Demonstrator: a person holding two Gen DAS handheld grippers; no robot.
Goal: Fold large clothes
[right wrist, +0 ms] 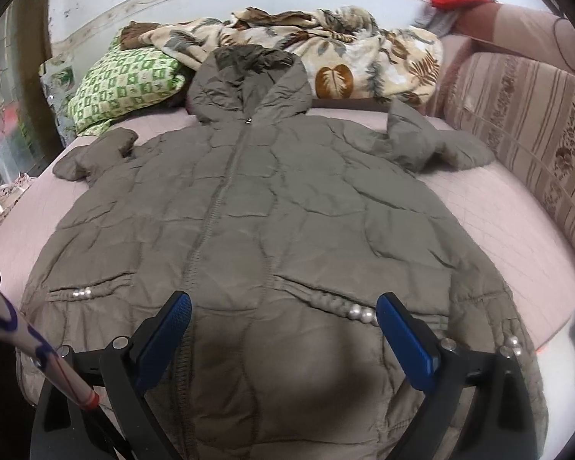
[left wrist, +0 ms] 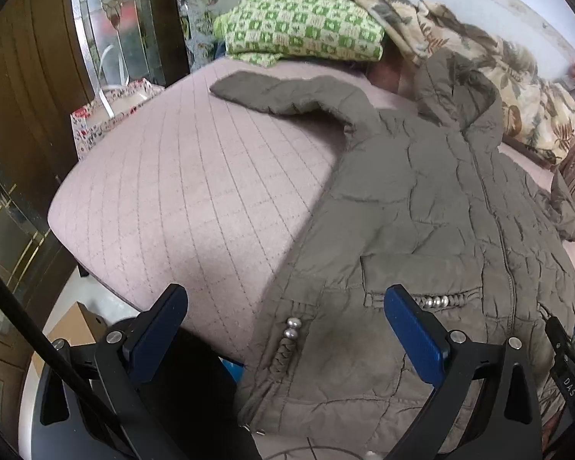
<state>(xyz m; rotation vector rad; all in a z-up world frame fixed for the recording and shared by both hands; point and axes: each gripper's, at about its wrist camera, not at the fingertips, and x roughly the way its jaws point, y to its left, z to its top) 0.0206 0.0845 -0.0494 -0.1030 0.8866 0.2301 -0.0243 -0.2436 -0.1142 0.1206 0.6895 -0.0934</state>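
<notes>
An olive-grey quilted hooded coat (right wrist: 272,207) lies flat and zipped, front up, on a pink quilted bed (right wrist: 490,230). Its hood points at the far wall and both sleeves spread sideways. My right gripper (right wrist: 283,306) hovers open above the coat's lower front, between the pearl-trimmed pockets. In the left wrist view the same coat (left wrist: 421,211) fills the right half, one sleeve (left wrist: 283,94) stretched left over the bed (left wrist: 180,191). My left gripper (left wrist: 285,303) is open over the coat's lower left corner at the bed's edge, holding nothing.
A green checked pillow (right wrist: 122,80) and a leaf-print blanket (right wrist: 326,50) are piled behind the hood. A striped cushion (right wrist: 517,115) flanks the bed's right side. Left of the bed stand a floral bag (left wrist: 107,111), a glass door (left wrist: 111,19) and a cardboard box (left wrist: 76,329).
</notes>
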